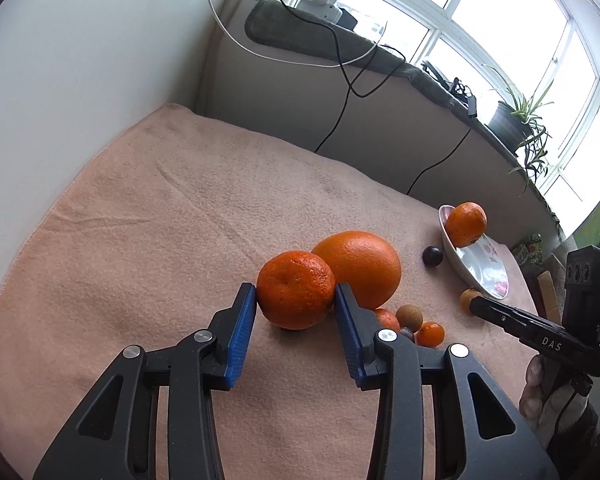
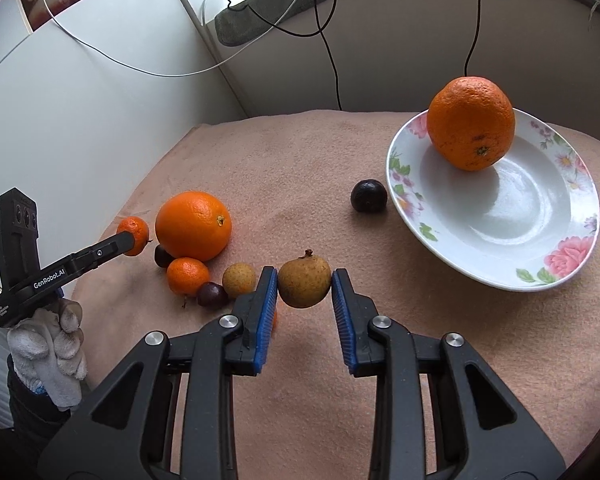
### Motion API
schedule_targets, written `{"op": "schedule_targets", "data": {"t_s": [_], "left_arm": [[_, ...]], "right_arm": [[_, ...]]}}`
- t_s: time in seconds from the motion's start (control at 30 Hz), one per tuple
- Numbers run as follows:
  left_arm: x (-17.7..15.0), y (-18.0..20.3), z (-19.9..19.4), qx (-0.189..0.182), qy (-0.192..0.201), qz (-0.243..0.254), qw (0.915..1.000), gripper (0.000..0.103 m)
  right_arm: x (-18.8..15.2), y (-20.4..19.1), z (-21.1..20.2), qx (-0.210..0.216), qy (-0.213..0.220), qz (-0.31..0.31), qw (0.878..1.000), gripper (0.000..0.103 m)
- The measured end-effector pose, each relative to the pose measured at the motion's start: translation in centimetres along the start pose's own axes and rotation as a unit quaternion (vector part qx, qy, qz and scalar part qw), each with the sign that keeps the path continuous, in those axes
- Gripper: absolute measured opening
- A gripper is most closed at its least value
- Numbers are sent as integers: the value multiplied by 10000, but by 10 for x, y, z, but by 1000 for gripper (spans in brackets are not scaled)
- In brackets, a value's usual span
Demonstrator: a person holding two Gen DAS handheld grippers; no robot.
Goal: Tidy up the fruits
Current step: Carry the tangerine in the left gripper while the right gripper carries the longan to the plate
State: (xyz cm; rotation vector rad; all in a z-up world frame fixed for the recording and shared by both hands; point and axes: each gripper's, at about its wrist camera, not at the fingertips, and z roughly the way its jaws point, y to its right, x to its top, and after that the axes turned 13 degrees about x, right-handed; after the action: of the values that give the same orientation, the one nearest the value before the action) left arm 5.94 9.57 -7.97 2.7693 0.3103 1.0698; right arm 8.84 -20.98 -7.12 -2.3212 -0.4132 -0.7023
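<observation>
L black two-finger gripper w/ blue pads (image 1: 295, 302) clamped on mandarin; R one (image 2: 305, 283) pinching brown fruit; both angled down.

The left gripper (image 1: 295, 300) has a mandarin (image 1: 295, 289) between its fingers, a big orange (image 1: 364, 264) just behind it. Between the right gripper's (image 2: 304, 280) fingers sits a longan (image 2: 304, 279); ahead to their right a plate (image 2: 500, 248) holds an orange (image 2: 471, 122), a plum (image 2: 369, 196) just left of its rim.
</observation>
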Motion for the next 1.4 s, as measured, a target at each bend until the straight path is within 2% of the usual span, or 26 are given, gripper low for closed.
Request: {"op": "schedule_targets", "data": {"t_s": [0.5, 0.87, 1.4], "left_arm": [[3, 64, -9, -629, 89, 480, 9968, 39], [0, 124, 4, -1034, -44, 822, 9912, 39], [-7, 209, 29, -1278, -188, 1495, 9803, 39]], "right_arm": [[4, 36, -64, -516, 584, 171, 9968, 29], [2, 66, -77, -830, 650, 294, 9940, 29], [4, 93, -87, -1145, 712, 336, 9903, 29]]}}
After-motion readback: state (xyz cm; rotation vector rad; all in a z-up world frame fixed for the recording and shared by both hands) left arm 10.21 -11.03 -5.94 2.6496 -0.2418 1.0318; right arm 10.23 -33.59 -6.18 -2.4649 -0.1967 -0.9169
